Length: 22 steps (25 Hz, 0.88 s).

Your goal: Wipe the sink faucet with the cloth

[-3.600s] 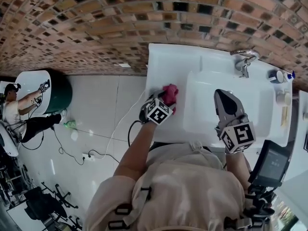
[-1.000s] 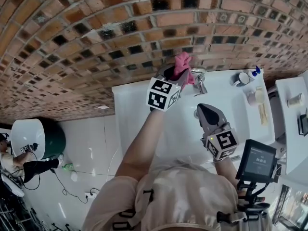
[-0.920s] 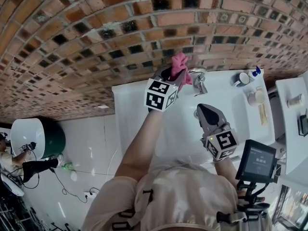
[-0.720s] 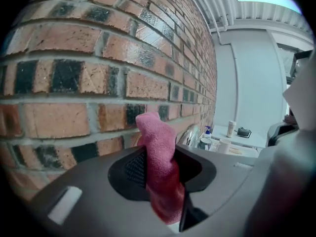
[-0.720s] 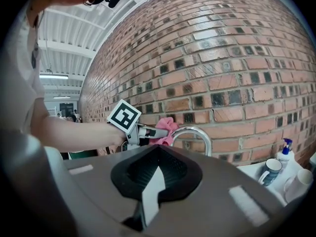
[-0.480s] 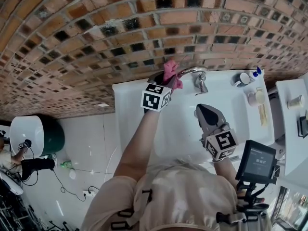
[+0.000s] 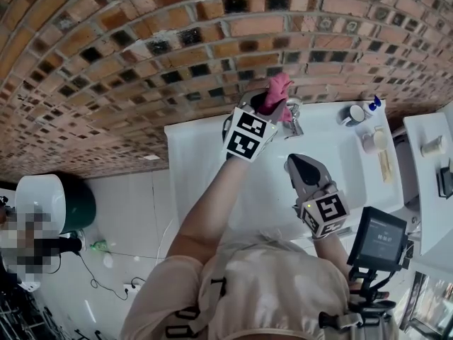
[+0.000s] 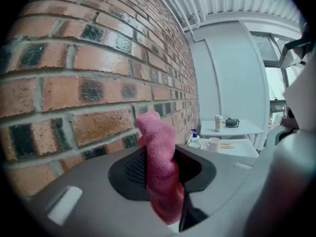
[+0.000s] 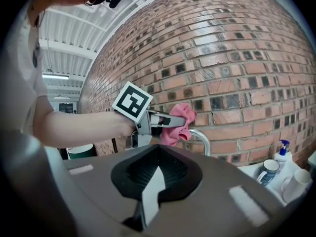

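Note:
My left gripper [image 7: 270, 103] is shut on a pink cloth [image 7: 278, 88], and it holds the cloth against the top of the chrome faucet [image 7: 293, 122] at the back of the white sink [image 7: 354, 168]. In the left gripper view the cloth [image 8: 161, 168] fills the gap between the jaws of that gripper [image 8: 159, 158], close to the brick wall. The right gripper view shows the cloth [image 9: 177, 126] draped over the faucet's curved spout [image 9: 203, 139]. My right gripper [image 7: 296, 166] hangs over the basin with its jaws together and nothing in them [image 9: 150, 182].
A mug [image 7: 351, 116], a blue-capped soap bottle [image 7: 374, 105] and a cup [image 7: 368, 142] stand on the sink's right ledge. A white side table [image 7: 425, 190] and a dark screen [image 7: 383, 240] are at the right. The brick wall [image 7: 141, 62] rises right behind the faucet.
The left gripper with the cloth slid left off the faucet's spout, then back right onto the faucet's top. The right gripper stayed over the basin.

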Available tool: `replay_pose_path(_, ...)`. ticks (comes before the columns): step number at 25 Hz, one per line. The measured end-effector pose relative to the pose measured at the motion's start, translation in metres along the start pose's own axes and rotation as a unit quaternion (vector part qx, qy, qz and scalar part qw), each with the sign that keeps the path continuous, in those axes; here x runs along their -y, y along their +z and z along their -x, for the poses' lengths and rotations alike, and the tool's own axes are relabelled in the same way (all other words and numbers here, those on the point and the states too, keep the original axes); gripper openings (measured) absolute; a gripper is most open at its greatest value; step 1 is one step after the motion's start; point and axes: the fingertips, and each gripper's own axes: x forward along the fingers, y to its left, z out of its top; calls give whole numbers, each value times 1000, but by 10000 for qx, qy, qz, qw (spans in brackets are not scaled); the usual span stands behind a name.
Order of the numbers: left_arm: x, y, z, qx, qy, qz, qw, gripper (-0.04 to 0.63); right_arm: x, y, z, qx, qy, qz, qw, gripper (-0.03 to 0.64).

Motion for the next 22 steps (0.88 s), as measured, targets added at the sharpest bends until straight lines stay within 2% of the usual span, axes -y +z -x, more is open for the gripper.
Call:
replay_pose_path(3, 0, -11, -6, -166, 75, -123, 9998, 121, 1, -1, 5, -4, -68, -31, 10000, -6)
replay_pose_path(8, -15, -21, 6, 49, 183, 431, 9989, 123, 4, -3, 8, -29, -124, -68, 9999, -6)
replay_pose_path(13, -37, -52, 19, -83, 598, 656, 9960, 121, 4, -6, 2, -56, -35, -39, 10000, -6)
replay_pose_path(18, -46, -78, 27, -301, 718, 774, 9940, 121, 4, 0, -9, -100, -19, 54, 9999, -6)
replay_pose_path(22, -37, -60, 32, 29, 647, 640, 9958, 121, 13, 6, -16, -106, -96, 169, 9998, -6)
